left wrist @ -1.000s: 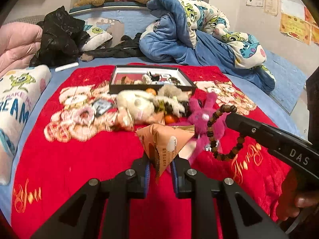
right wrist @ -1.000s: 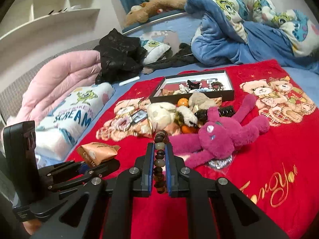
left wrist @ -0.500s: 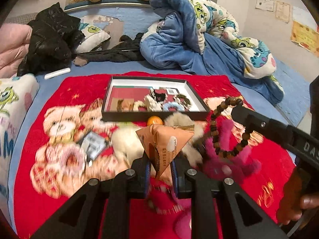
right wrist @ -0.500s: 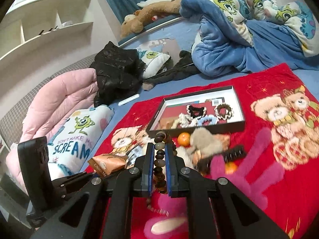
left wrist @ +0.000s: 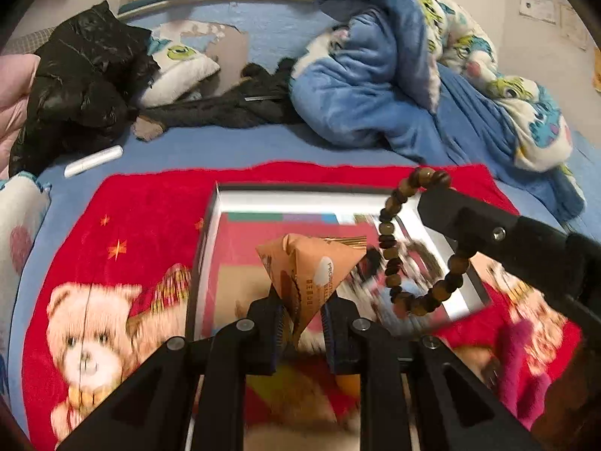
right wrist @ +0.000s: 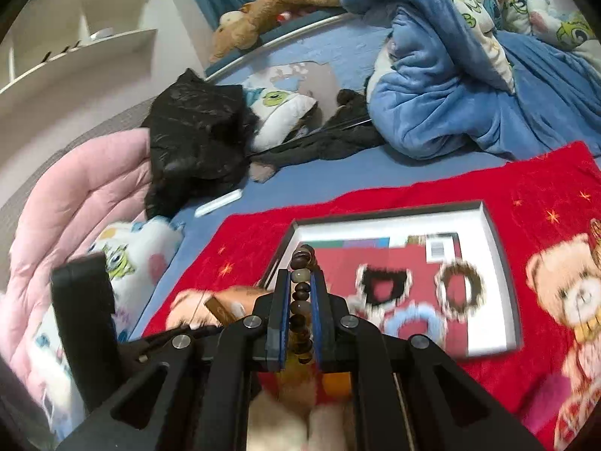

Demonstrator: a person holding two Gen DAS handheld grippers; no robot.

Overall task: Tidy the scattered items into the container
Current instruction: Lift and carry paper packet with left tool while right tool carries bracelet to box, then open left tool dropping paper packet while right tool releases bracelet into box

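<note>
Snack packet (left wrist: 311, 274), pinched in the left hand-held gripper (left wrist: 300, 323), hangs over the black tray's (left wrist: 204, 225) near-left corner; the right hand-held gripper (right wrist: 300, 323) (clamping a bead bracelet (right wrist: 300, 300)) hangs over it too, so release is likely next.

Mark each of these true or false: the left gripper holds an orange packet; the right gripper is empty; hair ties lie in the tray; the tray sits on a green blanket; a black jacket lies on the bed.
1. The left gripper holds an orange packet. True.
2. The right gripper is empty. False: it is shut on a bead bracelet.
3. Hair ties lie in the tray. True.
4. The tray sits on a green blanket. False: the blanket is red.
5. A black jacket lies on the bed. True.
</note>
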